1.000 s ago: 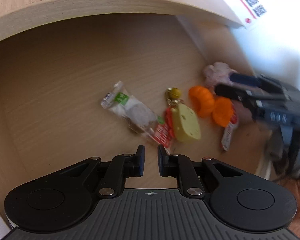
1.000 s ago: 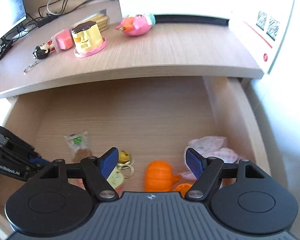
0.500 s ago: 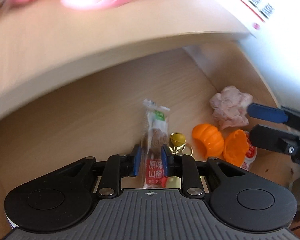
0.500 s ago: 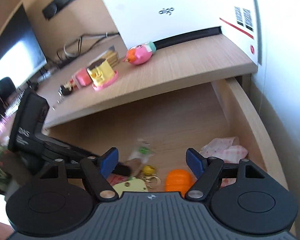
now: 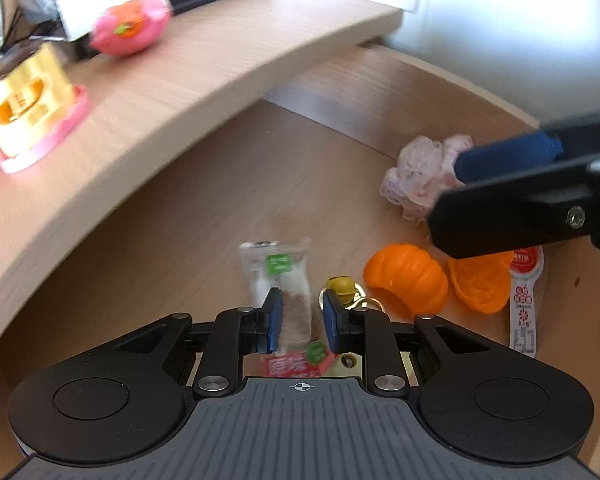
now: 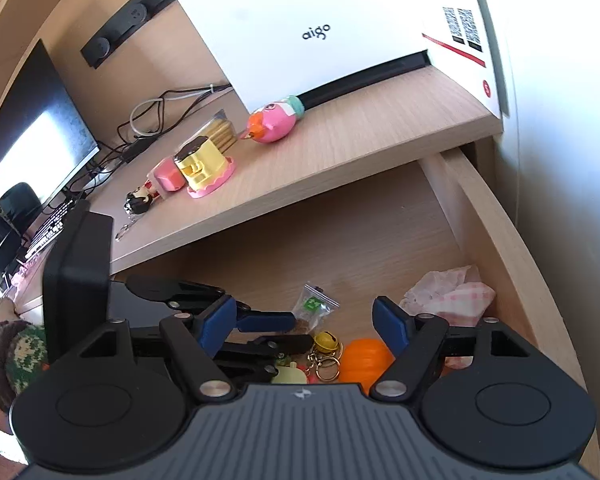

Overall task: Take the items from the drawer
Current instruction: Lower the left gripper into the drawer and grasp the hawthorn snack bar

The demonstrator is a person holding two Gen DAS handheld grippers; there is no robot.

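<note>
1. Your left gripper (image 5: 298, 320) has its fingers closed on one snack packet (image 5: 285, 280), pinching it at the middle, inside the open drawer (image 6: 496, 216).
2. Your right gripper (image 6: 306, 322) hangs over the drawer's right side with its fingers spread wide, gripping nothing.
3. Count in the drawer: two orange pumpkin halves (image 5: 406, 280), side by side; one yellow bell (image 5: 340, 285) on a keyring, just right of the packet; one pink cloth (image 5: 418, 178) far right; one red-and-white sachet (image 5: 523, 300) at the right edge.
4. On the desk (image 6: 360, 136) above: one pink toy (image 6: 274, 124), one yellow figure (image 6: 204, 166) on a pink base, one small doll (image 6: 138, 202).
</note>
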